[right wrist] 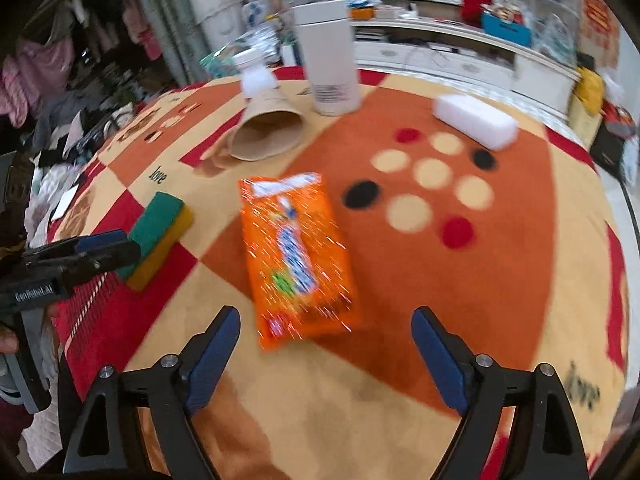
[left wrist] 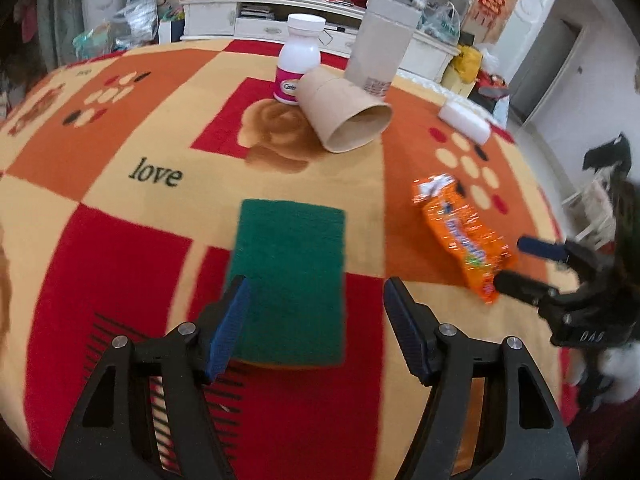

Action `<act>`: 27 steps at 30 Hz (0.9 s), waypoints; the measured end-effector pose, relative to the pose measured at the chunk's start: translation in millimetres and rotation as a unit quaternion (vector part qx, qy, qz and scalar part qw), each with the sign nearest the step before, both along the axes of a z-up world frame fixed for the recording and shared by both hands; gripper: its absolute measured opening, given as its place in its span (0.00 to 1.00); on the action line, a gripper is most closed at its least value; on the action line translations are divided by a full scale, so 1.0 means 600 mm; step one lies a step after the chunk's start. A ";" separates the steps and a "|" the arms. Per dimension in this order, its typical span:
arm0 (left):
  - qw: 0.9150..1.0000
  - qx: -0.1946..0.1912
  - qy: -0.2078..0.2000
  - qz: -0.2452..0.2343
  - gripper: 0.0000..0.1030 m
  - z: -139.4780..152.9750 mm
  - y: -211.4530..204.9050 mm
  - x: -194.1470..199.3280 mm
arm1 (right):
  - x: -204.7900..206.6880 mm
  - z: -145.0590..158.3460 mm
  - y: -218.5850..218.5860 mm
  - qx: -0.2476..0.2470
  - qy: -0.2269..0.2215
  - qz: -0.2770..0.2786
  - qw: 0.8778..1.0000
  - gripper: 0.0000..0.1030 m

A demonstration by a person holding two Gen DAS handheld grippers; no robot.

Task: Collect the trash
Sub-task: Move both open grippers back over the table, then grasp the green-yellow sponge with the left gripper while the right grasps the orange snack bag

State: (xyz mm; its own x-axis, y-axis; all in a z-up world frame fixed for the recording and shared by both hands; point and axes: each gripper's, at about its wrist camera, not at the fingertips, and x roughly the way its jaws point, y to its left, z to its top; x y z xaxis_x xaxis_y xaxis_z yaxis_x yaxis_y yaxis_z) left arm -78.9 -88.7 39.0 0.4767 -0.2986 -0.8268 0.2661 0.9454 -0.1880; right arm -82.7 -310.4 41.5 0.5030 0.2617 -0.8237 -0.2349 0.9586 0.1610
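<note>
An orange snack wrapper [right wrist: 298,256] lies flat on the patterned blanket. Its near end sits just ahead of my right gripper [right wrist: 326,320], which is open and touches nothing. The left wrist view shows the same wrapper [left wrist: 464,232] with my right gripper [left wrist: 514,262] at its near end. A green-topped yellow sponge [left wrist: 292,272] lies between the fingers of my left gripper [left wrist: 316,292], which is open with its pads apart from the sponge. From the right wrist the sponge [right wrist: 160,232] and left gripper [right wrist: 120,246] appear at the left. A brown paper cup [left wrist: 344,120] lies on its side further back.
Behind the cup stand a white pill bottle [left wrist: 300,60] and a tall pale canister [left wrist: 380,48]. A white block [right wrist: 474,120] rests at the far right of the blanket [right wrist: 500,280]. A white cabinet [left wrist: 224,16] and cluttered bags stand beyond the bed edge.
</note>
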 end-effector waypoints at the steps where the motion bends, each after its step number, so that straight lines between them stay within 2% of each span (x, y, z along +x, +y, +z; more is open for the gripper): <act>1: 1.000 0.007 0.000 -0.004 0.66 -0.006 -0.001 0.002 | 0.010 -0.003 0.009 -0.005 0.001 0.004 1.000 0.84; 6: 0.999 0.035 -0.018 -0.015 0.66 -0.014 -0.007 0.014 | 0.050 -0.024 0.040 -0.037 0.010 0.015 0.999 0.85; 11: 0.999 0.018 -0.029 0.000 0.66 -0.001 0.010 0.025 | 0.070 -0.030 0.051 -0.052 0.008 0.019 0.998 0.85; 16: 1.000 0.011 0.010 -0.003 0.66 -0.020 0.013 0.031 | 0.077 -0.040 0.064 -0.075 0.004 0.025 0.997 0.85; 23: 0.999 0.049 0.006 -0.005 0.66 -0.042 -0.011 0.023 | 0.068 -0.041 0.060 -0.079 -0.009 0.026 0.996 0.85; 24: 0.999 0.042 0.008 0.001 0.66 -0.042 -0.008 0.025 | 0.066 -0.041 0.060 -0.082 -0.012 0.025 0.996 0.82; 25: 0.999 0.032 0.012 0.008 0.65 -0.041 -0.004 0.026 | 0.062 -0.039 0.059 -0.087 -0.018 0.024 0.996 0.73; 27: 1.000 0.011 0.017 0.022 0.61 -0.037 0.006 0.028 | 0.052 -0.032 0.055 -0.088 -0.027 0.023 0.996 0.61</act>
State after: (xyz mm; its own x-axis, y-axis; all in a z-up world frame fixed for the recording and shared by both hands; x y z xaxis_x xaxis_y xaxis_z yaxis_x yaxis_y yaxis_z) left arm -62.2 -85.1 16.7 0.4600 -0.2593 -0.8492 0.2174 0.9602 -0.1754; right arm -51.3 -277.6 22.4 0.5382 0.1393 -0.8313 -0.2825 0.9590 -0.0223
